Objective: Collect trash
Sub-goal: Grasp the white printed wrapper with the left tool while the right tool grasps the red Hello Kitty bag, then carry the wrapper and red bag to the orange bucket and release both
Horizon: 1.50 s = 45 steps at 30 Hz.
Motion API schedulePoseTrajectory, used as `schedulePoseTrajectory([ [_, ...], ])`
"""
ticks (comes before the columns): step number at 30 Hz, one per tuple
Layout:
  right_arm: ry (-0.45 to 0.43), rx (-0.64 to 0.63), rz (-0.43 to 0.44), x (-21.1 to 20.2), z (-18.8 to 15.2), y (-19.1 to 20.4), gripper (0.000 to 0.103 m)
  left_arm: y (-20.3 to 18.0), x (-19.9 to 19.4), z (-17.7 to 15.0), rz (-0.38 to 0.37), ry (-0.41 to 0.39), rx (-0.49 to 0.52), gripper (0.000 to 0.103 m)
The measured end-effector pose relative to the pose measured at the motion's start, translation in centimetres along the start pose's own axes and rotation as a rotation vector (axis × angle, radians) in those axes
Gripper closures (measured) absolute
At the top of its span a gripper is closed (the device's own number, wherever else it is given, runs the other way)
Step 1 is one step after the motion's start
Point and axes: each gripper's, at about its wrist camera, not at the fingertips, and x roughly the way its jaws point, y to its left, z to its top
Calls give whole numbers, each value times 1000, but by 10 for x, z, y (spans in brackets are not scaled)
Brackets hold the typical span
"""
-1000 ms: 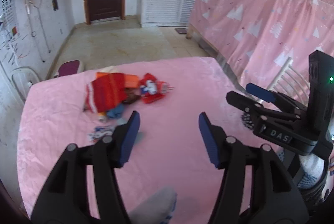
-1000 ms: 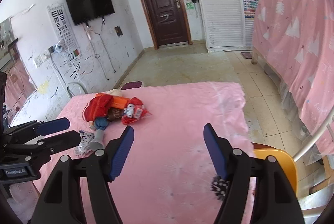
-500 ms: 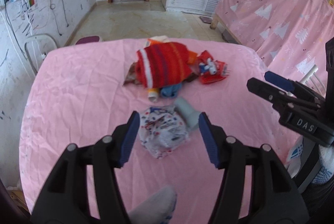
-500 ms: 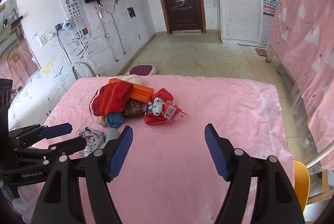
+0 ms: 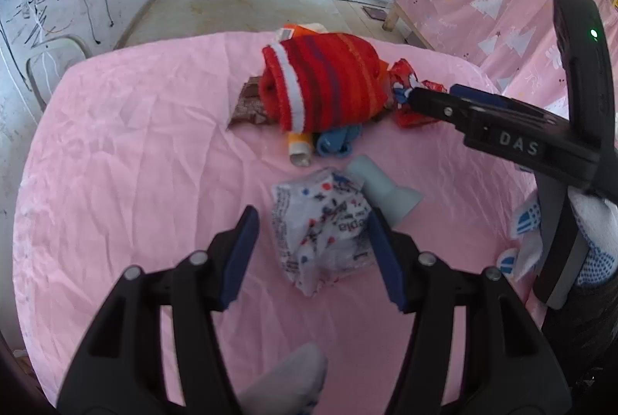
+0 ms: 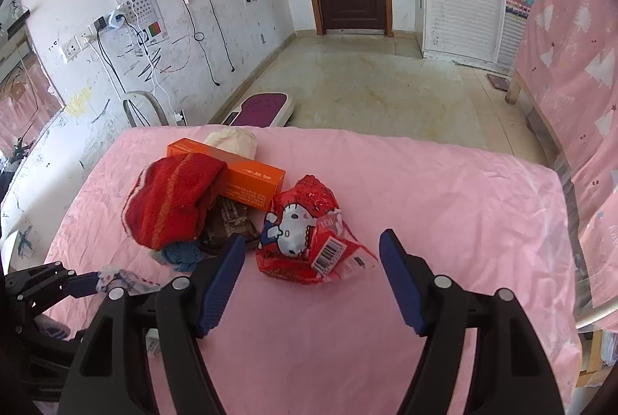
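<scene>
A crumpled white printed wrapper [image 5: 322, 227] lies on the pink tablecloth [image 5: 135, 160] between the fingers of my open left gripper [image 5: 313, 221]. A grey tube [image 5: 386, 189] lies beside it. My right gripper [image 6: 311, 252] is open with a red Hello Kitty packet [image 6: 305, 233] just ahead between its fingers. The pile also holds a red striped knit piece [image 5: 320, 79], an orange box [image 6: 247, 179], a brown wrapper [image 6: 231, 218], a blue cloth [image 5: 336, 142] and a small orange-and-white tube [image 5: 299, 148]. The right gripper also shows in the left wrist view [image 5: 455, 102].
A white chair [image 6: 141, 108] stands off the table's far left edge. A purple scale [image 6: 260, 108] lies on the floor beyond. A bed under a pink sheet [image 6: 571, 40] stands to the right. A cream lump [image 6: 231, 140] sits behind the orange box.
Both grippers have moved forward toward the pile. The white wrapper now lies between my left fingers, and the red packet sits close in front of my right gripper. Both stay open.
</scene>
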Motion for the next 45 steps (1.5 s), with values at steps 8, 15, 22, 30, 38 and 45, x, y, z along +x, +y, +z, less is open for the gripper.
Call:
schedulePoseTrajectory([
  [8,25,-3,11,17,4,0,41,-7,6,0,-46,2,27,64],
  [15,28,-16,20,20,2,3,68,-12,2,-2,-61,-17,42,76],
  [22,1,-34,12,7,-3,6,77,-8,-15,-9,-44,-50,29,76],
  [30,-89,-26,23,-43,-12,1,77,-11,-42,-15,-29,-101,33,76],
  [38,-227,19,-11,-118,-36,-26,77,-47,-65,-12,-46,-152,100,76],
  [45,-309,92,-63,-172,-67,-67,77,-109,-73,-8,-83,-179,211,76],
])
